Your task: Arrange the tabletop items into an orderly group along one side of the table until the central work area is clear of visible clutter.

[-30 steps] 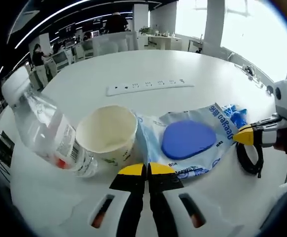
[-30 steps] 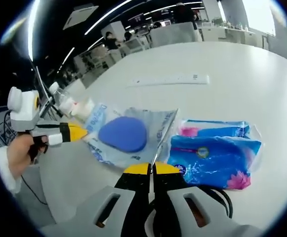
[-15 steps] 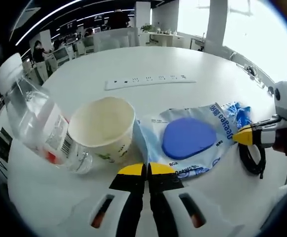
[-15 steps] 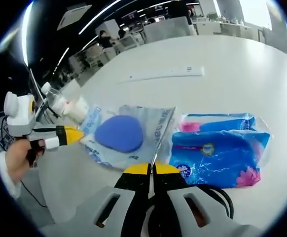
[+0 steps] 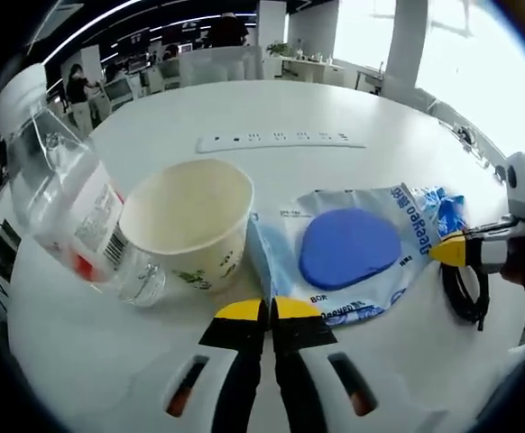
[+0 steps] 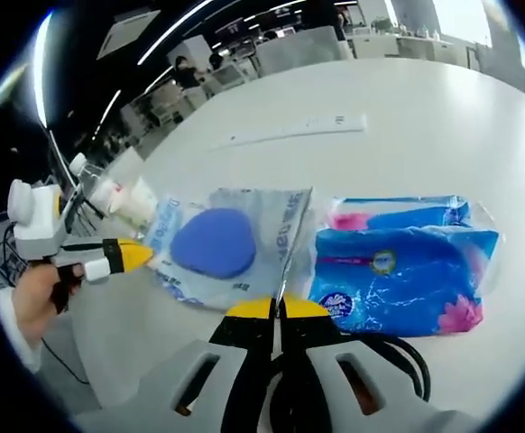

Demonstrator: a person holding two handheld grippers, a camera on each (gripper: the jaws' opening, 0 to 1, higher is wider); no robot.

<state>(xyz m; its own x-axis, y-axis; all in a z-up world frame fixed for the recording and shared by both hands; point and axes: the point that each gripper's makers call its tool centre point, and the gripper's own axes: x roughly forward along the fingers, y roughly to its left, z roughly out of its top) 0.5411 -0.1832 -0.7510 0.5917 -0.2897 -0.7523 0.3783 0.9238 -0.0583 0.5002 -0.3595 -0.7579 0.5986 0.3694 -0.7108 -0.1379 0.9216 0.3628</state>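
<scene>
White bench [image 5: 335, 108]; tissue packs [image 6: 398, 271] beside blue-pad pouch [image 5: 353, 253], its corner pinched in right tool [image 6: 276, 311]; paper cup [image 5: 186, 225] touching tipped bottle [image 5: 64, 207]. Left tool [image 5: 267, 311] closed, empty. Black cable [image 5: 465, 293] half hidden.

One paper cup [image 5: 190, 225], one clear bottle [image 5: 64, 203], one sponge packet [image 5: 353, 253], one tissue pack [image 6: 402, 271], one power strip [image 5: 280, 140].

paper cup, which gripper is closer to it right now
Left. The left gripper sits just in front of the paper cup; the right gripper is across the plastic bag, much farther off.
</scene>
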